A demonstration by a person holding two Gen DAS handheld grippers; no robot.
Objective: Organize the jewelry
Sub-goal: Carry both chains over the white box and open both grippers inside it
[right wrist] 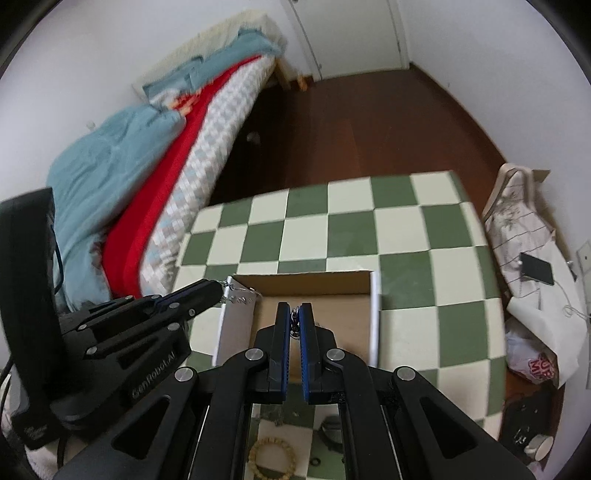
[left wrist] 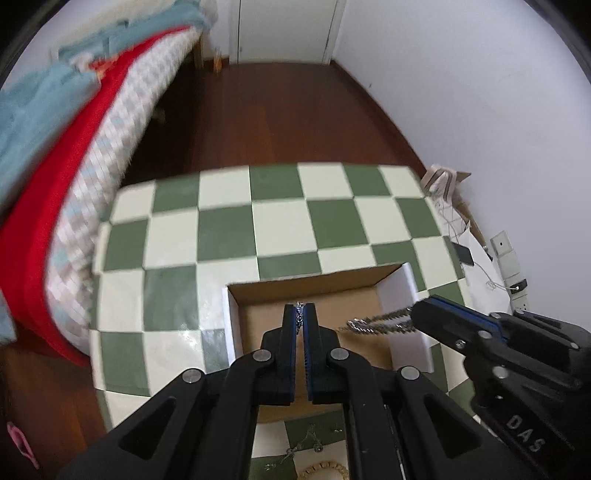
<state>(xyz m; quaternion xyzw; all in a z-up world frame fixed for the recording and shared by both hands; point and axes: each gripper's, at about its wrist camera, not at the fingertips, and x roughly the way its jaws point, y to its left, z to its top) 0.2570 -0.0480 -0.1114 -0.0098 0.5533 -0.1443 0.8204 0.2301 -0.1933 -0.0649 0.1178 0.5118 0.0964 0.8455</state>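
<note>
White walls [left wrist: 461, 92], dark wood floor [left wrist: 277, 122], bed [right wrist: 155, 166], white door [left wrist: 284, 29].

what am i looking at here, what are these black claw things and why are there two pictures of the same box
The black claws are two-finger grippers that a person holds, one in each hand; there is no robot arm. Each carries a wide-angle camera looking along its fingers, so the two pictures show one moment from either hand. The left gripper fills its own view, with the right gripper reaching in from the side; the other picture is the reverse. Both are shut on a silver chain, each pinching a part of it above an open cardboard box. The box sits on a green and cream checkered table. Nearer the person, a beaded bracelet and small pieces lie on the table.
</note>
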